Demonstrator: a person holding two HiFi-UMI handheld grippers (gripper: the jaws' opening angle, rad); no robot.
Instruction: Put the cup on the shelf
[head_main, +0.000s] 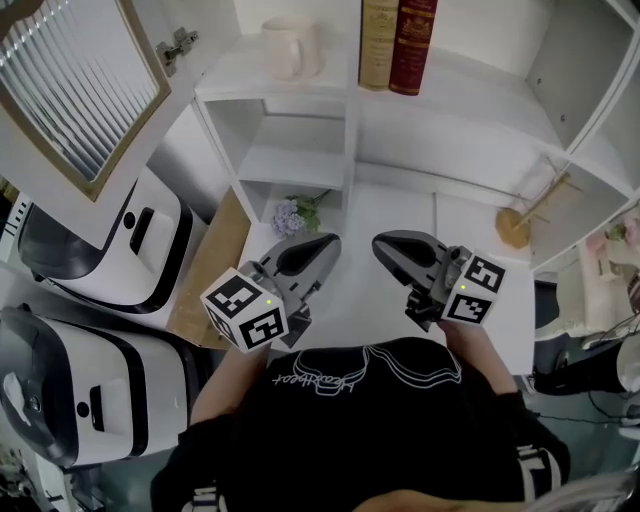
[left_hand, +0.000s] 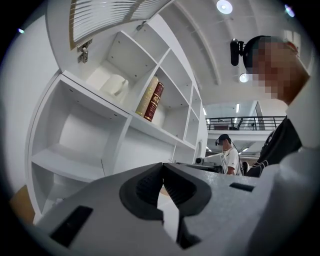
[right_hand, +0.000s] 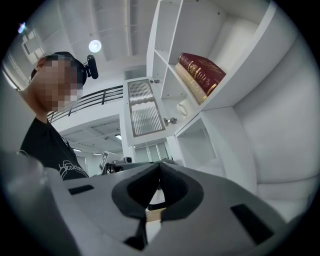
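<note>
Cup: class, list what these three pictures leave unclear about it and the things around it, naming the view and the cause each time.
- Cup contents: the head view shows only its outside, and it is too small in both gripper views.
- Books: the head view's top edge cuts off their upper ends, and the spine print is too small in the right gripper view.
- Table, near edge: covered by the person's black shirt in the head view.

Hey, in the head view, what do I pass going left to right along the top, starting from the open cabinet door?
From the left: ribbed-glass cabinet door → cup → tan book → dark red book.
</note>
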